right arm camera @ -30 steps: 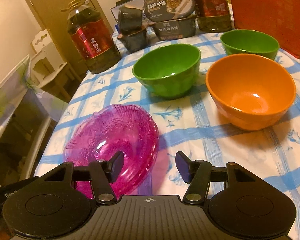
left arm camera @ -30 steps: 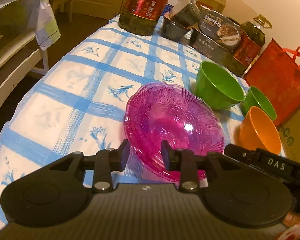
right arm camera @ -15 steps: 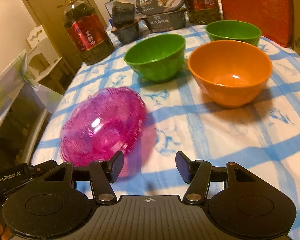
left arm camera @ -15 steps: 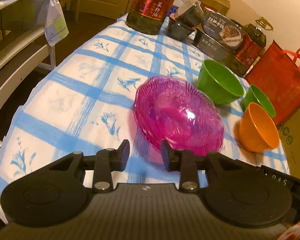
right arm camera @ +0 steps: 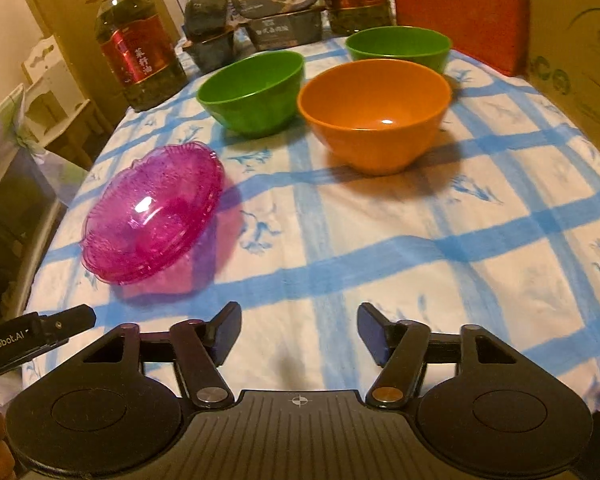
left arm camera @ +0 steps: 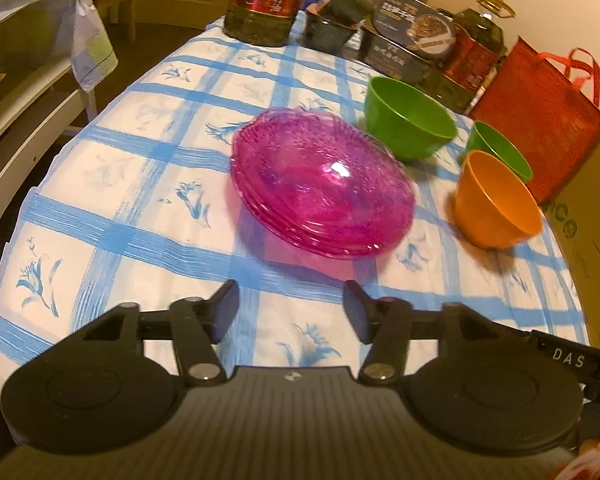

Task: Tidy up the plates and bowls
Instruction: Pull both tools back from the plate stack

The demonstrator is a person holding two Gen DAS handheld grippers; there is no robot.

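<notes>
Oil bottle [right arm camera: 138, 60], food boxes [right arm camera: 278, 8] and red bag [left arm camera: 540, 120] line the checked tablecloth [right arm camera: 420, 240].

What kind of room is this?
Probably a home dining room or kitchen: a table with a blue-checked cloth, cooking oil bottles, and bowls and pink plates.

"DAS" marks the right gripper [left arm camera: 562, 360]; "enRobot.AI" marks the left gripper [right arm camera: 4, 346].

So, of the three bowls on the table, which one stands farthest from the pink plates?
The green bowl beside the red bag. The orange bowl and the other green bowl stand nearer the pink plates.
</notes>
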